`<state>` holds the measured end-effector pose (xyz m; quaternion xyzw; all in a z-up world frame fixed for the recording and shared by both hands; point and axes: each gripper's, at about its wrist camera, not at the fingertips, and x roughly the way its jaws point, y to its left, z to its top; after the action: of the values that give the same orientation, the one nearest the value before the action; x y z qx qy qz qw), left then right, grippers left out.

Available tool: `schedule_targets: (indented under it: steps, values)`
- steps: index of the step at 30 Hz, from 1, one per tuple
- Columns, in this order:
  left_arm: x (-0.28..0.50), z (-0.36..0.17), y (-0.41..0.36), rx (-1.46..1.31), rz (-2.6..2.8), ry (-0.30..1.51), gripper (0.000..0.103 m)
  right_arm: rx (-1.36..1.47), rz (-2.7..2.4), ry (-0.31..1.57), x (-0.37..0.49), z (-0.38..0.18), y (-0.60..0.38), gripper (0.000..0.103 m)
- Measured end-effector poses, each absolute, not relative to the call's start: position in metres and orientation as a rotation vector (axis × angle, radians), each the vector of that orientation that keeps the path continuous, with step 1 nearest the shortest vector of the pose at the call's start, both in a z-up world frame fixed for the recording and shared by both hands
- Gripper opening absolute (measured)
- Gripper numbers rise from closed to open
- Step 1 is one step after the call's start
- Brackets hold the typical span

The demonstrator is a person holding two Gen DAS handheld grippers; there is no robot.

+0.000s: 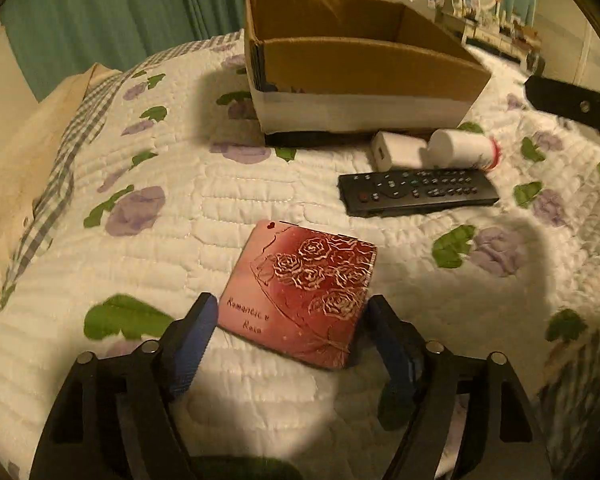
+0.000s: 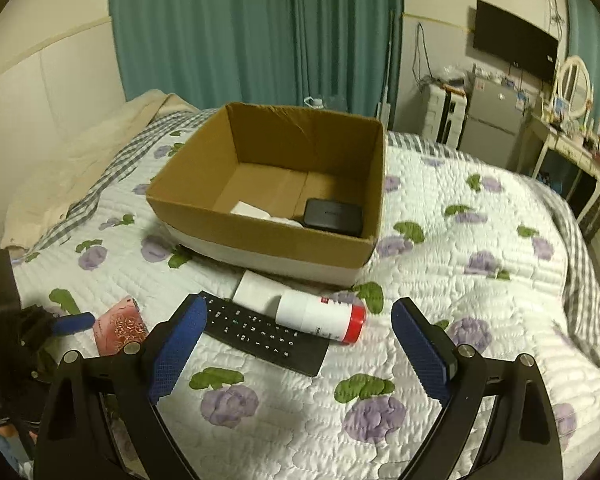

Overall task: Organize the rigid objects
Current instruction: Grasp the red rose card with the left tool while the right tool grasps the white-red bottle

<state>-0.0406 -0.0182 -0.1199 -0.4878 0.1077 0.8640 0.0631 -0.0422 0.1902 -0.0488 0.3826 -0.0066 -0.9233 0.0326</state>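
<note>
Landmark: cardboard box [image 2: 268, 184] on the bed's quilt [image 2: 440, 280]. Box is corrugated brown card, open top, white band around the base. Quilt is stitched white fabric with purple flowers and green leaves, soft and puffy.

Inside the box: a black rounded-rectangle case [image 2: 332, 216], matte, against the near wall toward the right corner; something white [image 2: 252, 210] left of it, partly hidden by the near wall.

Just in front of the box:
- white rectangular block [image 1: 396, 150], smooth plastic, rounded edges, nearly touching the box base
- white cylindrical bottle [image 2: 320, 316], red cap, lying on its side, its base end against the block and partly over the remote
- black remote control [image 1: 416, 192], flat slab, rows of small buttons, just in front of the bottle

Further from the box, on its near-left side: pink-red flat square box [image 1: 300, 296], rounded corners, raised rose pattern, lettering "Romantic Rose". Lies flat on the quilt.

Left tool [image 1: 292, 334]: fingers apart, blue ribbed pads either side of the rose box's near edge, apparently not clamped on it; contact unclear.

Right tool [image 2: 300, 344]: fingers wide apart, holding nothing, above the quilt in front of the remote and bottle. Pads blue, knurled.
</note>
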Motion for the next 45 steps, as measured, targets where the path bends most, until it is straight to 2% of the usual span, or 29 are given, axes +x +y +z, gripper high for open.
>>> schedule_targets:
  steps: [9, 19, 24, 25, 26, 27, 28, 30, 33, 38, 45]
  values:
    - [-0.047, -0.126, -0.013, -1.489, 2.595, 0.368, 0.080, 1.214, -2.833, 0.005, -0.043, -0.055, 0.186, 0.094]
    - [-0.047, -0.111, -0.013, -1.446, 2.593, 0.303, 0.078, 1.215, -2.837, -0.012, -0.043, -0.056, 0.190, 0.094]
    - [-0.054, -0.096, -0.005, -1.384, 2.602, 0.282, 0.076, 1.191, -2.880, 0.050, -0.045, -0.054, 0.198, 0.094]
    - [-0.057, -0.094, -0.003, -1.376, 2.599, 0.279, 0.073, 1.200, -2.886, 0.067, -0.048, -0.055, 0.200, 0.094]
    - [-0.063, -0.093, -0.001, -1.374, 2.605, 0.280, 0.047, 1.223, -2.886, 0.072, -0.051, -0.059, 0.203, 0.094]
    - [-0.070, -0.093, 0.001, -1.388, 2.592, 0.261, 0.035, 1.246, -2.881, 0.058, -0.054, -0.063, 0.206, 0.094]
    - [-0.076, -0.095, 0.001, -1.409, 2.567, 0.211, 0.032, 1.273, -2.876, 0.037, -0.057, -0.068, 0.210, 0.094]
    - [-0.089, -0.101, 0.003, -1.431, 2.530, 0.143, 0.032, 1.337, -2.859, 0.004, -0.065, -0.081, 0.215, 0.094]
    - [-0.096, -0.120, 0.012, -1.456, 2.545, 0.265, 0.032, 1.386, -2.858, 0.062, -0.071, -0.093, 0.213, 0.094]
    - [-0.095, -0.118, 0.015, -1.392, 2.519, 0.258, 0.034, 1.394, -2.836, 0.126, -0.080, -0.099, 0.203, 0.094]
    - [-0.101, -0.121, 0.048, -1.285, 2.497, 0.499, 0.036, 1.434, -2.814, 0.111, -0.090, -0.108, 0.204, 0.094]
